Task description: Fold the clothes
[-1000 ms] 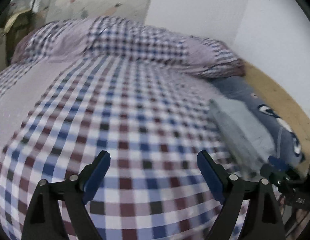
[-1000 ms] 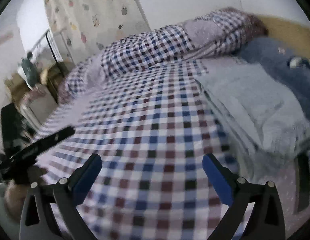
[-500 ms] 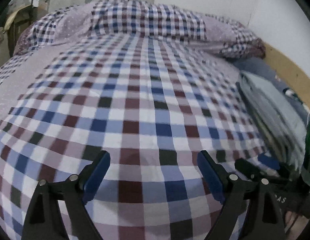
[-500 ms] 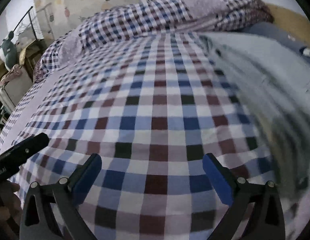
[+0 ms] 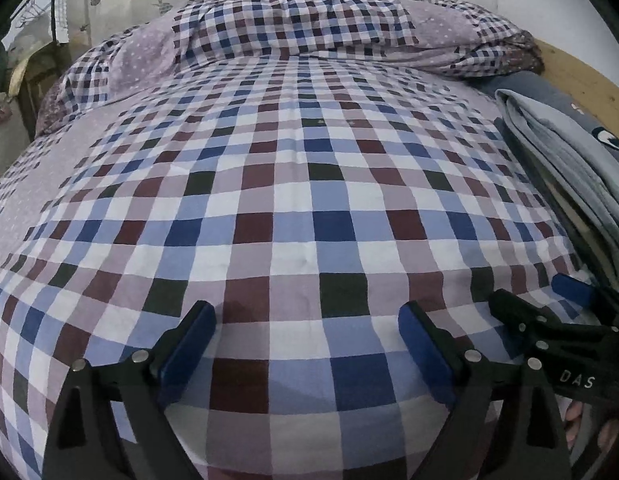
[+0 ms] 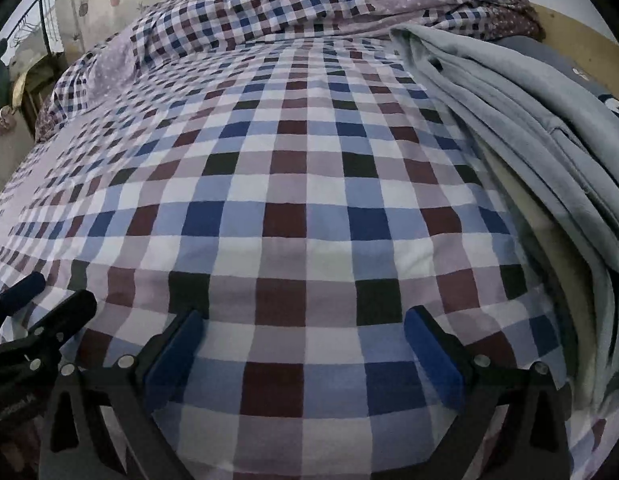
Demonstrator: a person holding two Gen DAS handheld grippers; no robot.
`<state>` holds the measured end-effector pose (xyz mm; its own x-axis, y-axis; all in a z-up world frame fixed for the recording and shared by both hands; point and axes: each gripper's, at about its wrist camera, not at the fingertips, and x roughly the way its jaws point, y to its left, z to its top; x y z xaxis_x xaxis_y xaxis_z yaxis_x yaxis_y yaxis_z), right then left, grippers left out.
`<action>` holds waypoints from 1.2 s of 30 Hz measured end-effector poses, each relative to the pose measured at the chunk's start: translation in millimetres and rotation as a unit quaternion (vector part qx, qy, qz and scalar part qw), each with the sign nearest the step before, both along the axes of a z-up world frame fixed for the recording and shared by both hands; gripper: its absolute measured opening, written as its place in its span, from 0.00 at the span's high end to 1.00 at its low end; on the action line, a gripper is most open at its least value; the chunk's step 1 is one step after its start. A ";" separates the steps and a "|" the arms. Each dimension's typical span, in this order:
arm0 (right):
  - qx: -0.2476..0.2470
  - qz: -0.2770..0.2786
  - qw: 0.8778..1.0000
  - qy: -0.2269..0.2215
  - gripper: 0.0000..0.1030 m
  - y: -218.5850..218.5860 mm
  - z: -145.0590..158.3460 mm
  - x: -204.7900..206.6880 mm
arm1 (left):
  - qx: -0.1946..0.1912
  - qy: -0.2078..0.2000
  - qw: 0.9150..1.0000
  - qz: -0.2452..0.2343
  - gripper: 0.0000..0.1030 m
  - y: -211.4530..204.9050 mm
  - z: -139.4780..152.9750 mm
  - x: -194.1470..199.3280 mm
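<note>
— Grippers, what's the state?
— Your left gripper [image 5: 307, 344] and right gripper [image 6: 305, 348] hover low over the checkered bed [image 5: 293, 208], jaws wide, holding nothing.
— Clothes?
— Grey folded garment [image 6: 521, 128] lies at your right, near the bed's edge.

Left tool [image 5: 307, 344] and right tool [image 6: 303, 346] side by side, both spread wide, empty, blue pads [image 6: 175, 354] apart.

Both grippers showing same build: left gripper [image 5: 307, 344] w/ black angular arms, blue pads [image 5: 423, 354] on finger tips, silver screws at pivots. Right gripper [image 6: 305, 350] matching. White "DAS" lettering showing on right unit's black body, just beside left gripper's right finger.
</note>
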<state>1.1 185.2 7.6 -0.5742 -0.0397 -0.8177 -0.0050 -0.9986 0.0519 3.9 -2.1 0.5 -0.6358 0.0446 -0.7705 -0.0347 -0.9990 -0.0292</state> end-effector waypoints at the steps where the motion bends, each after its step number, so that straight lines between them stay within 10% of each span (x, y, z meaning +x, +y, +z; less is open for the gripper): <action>1: -0.001 0.000 1.000 0.000 0.00 0.2 -0.5 -0.3 | 0.000 0.000 1.000 0.000 0.07 0.2 -0.4 -0.5; 36: -0.002 -0.002 1.000 0.000 0.00 -0.3 -2.2 -0.2 | -0.004 -0.011 1.000 -0.010 0.01 0.6 -3.7 -11.8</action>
